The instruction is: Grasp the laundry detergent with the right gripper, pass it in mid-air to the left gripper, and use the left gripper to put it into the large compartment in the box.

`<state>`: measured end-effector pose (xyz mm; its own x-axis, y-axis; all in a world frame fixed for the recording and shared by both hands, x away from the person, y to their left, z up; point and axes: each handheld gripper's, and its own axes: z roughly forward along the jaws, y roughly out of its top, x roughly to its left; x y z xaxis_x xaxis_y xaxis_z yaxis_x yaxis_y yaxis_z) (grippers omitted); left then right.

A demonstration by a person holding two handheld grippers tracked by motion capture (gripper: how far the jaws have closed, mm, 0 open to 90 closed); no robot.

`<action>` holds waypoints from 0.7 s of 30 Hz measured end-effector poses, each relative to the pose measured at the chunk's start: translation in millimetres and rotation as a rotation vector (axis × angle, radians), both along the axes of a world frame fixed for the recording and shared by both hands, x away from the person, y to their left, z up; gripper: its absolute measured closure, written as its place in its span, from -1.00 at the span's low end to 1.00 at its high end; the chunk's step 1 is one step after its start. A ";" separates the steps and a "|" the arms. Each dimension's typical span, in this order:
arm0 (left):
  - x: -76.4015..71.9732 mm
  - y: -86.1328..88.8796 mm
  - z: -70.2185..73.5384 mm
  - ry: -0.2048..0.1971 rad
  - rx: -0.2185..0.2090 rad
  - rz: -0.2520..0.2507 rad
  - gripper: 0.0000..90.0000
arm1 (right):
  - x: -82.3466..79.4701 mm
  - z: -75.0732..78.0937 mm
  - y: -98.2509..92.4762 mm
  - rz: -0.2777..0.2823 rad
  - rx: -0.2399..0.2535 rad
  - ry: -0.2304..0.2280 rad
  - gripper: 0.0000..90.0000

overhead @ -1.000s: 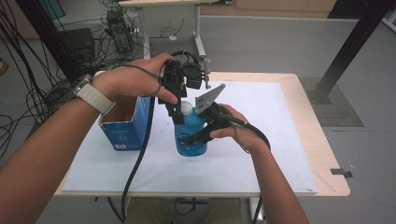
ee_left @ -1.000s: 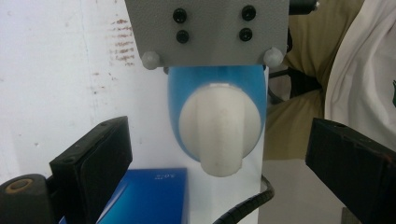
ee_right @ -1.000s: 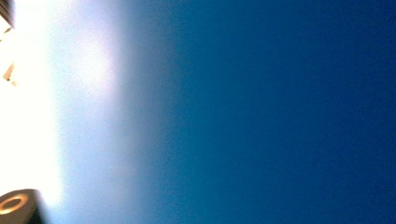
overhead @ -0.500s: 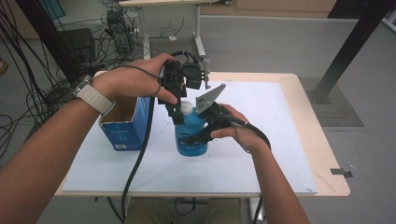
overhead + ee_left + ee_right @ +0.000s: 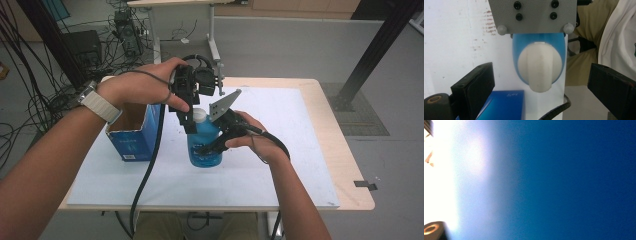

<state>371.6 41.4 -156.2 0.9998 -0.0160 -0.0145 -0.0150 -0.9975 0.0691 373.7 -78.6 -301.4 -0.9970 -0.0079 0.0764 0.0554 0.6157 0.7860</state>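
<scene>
A translucent blue plastic bottle with a white ribbed cap (image 5: 204, 142) is standing upright at the centre of the high view, on the white sheet covering the light wooden table (image 5: 320, 92). Its long axis is running straight up and down, with the cap pointing up toward the camera.

The right claw (image 5: 207, 148) is coming in from the right of the frame and is clamping the bottle's blue body low on its side, jaws pressing against it. In the right gripper view the bottle wall (image 5: 574, 180) is sitting so close that it is blurring into plain blue.

The left claw (image 5: 191, 127) is hanging point-down over the cap, from the upper left. In the left gripper view its jaws are standing wide apart, one at either side of the frame, with the cap (image 5: 539, 68) between them and clear of both.

An open-topped blue cardboard box (image 5: 136, 137) is standing just to the left of the bottle.
</scene>
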 end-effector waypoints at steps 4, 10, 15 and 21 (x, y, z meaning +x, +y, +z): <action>-0.3 0.1 0.0 0.001 0.001 -0.001 -0.83 | 0.0 -0.1 -0.4 -0.008 0.001 -0.002 -0.03; -0.4 -0.3 -0.2 0.001 0.004 -0.002 -0.83 | -0.4 -0.6 -0.5 -0.005 -0.001 0.000 -0.03; -0.2 -0.1 -0.5 0.001 0.004 0.000 -0.83 | -0.1 -0.9 -1.2 -0.005 -0.001 0.001 -0.03; 0.2 -0.8 -1.0 0.001 0.004 -0.005 -0.83 | 0.2 -0.4 -1.7 -0.008 0.003 0.000 -0.03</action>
<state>371.7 40.6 -157.2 0.9997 -0.0207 -0.0156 -0.0197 -0.9977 0.0652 373.9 -80.3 -301.8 -0.9971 -0.0004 0.0765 0.0602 0.6126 0.7881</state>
